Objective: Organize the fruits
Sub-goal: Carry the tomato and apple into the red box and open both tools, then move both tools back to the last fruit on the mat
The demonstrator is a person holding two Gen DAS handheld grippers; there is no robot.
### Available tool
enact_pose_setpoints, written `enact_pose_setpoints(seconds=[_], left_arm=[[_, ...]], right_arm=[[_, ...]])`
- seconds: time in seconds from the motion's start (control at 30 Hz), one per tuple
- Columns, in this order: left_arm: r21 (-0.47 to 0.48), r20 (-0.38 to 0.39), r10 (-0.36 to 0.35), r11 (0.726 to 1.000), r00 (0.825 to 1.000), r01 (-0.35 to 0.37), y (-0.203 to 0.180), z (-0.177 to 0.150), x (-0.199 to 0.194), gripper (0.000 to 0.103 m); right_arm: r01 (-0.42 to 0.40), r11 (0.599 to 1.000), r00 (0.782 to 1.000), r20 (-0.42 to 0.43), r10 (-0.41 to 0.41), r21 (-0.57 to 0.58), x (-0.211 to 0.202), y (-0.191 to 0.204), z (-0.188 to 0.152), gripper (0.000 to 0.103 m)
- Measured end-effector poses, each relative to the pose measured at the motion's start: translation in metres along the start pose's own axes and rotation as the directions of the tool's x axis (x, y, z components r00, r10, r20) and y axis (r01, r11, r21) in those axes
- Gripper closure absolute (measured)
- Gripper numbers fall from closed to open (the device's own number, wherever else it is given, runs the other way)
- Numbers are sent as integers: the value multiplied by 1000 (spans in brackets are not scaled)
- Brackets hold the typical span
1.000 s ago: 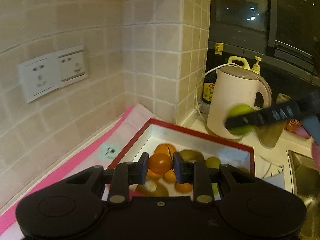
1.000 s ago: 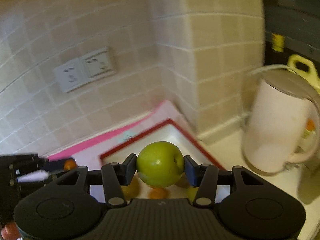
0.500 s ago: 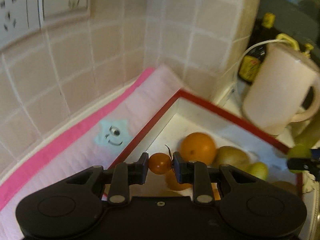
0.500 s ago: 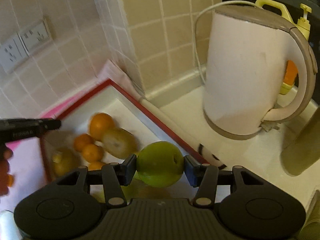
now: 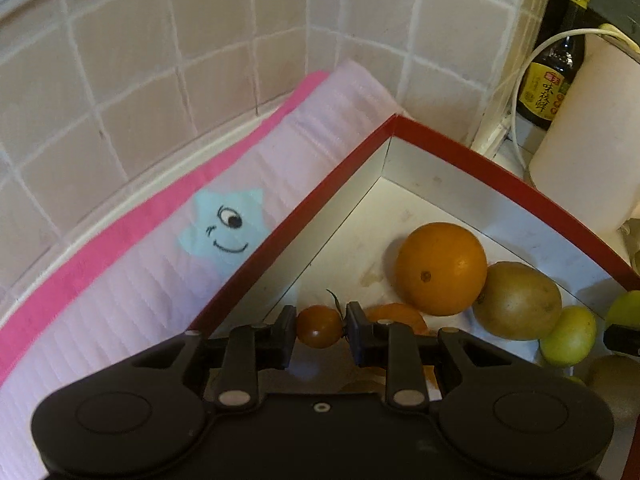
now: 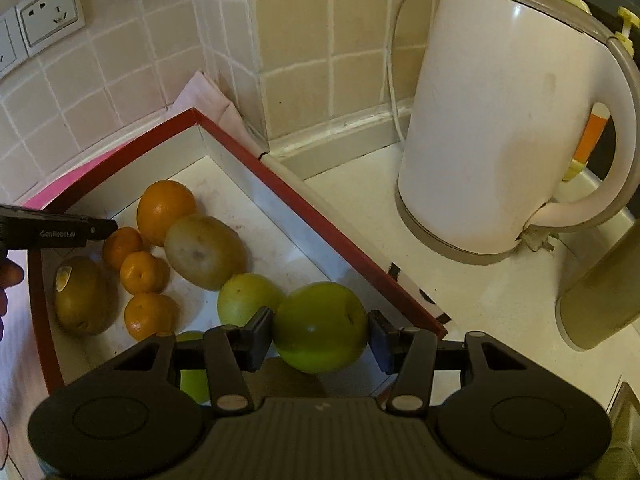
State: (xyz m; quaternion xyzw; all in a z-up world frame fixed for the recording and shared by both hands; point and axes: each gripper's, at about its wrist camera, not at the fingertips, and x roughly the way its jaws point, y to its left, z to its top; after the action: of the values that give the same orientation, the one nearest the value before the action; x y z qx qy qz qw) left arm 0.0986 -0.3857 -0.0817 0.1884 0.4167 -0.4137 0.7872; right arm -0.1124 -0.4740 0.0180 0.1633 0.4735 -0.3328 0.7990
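Both carried down from wall height to just over the red box [image 5: 472,152]: left gripper [image 5: 320,326] pinching tomato [image 5: 319,326] at 6 o'clock, right gripper [image 6: 320,328] clamping green apple [image 6: 320,326] near the 5 o'clock rim, ready for release among the fruit.

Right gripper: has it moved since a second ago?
Yes. The right gripper, shut on the green apple, has come down toward the red-rimmed box; the wall socket has slid to the frame's top-left corner.
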Motion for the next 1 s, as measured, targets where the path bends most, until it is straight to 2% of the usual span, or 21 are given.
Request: enact_pose_setpoints(seconds=[0.3,0.33,0.43,0.47,0.53,0.6,0.7,1.0], left_arm=[[-1,-5,13,1000,1000,-13,-1,1,0,69],[-1,-6,14,1000,1000,-14,-2,1,0,67],[23,-10,15,1000,1000,-15,-5,1,-2,57],[33,-7,19,999,1000,-18,-6,0,-4,55],[42,5,25,999,1000,-26,-8,-2,-10,43],[35,22,21,999,1000,-22,-8,-4,-18,40],[9,40,5,1000,999,-6,-3,-8,-32,29],[-26,135,-54,998,989,58,10,-45,-99,24]], right_arm=[[-14,999,1000,-17,15,48,8,-5,1,49],[-22,998,1000,-14,22,56,7,-7,1,49],[-59,993,998,6,58,99,0,-14,3,35],[-65,993,998,15,63,102,-3,-16,3,35],[-53,993,998,31,50,107,-9,-18,6,35],[-61,991,997,51,55,117,-18,-21,6,35],[-71,990,995,74,62,122,-31,-21,7,35],[-121,990,985,131,110,77,-73,4,9,34]])
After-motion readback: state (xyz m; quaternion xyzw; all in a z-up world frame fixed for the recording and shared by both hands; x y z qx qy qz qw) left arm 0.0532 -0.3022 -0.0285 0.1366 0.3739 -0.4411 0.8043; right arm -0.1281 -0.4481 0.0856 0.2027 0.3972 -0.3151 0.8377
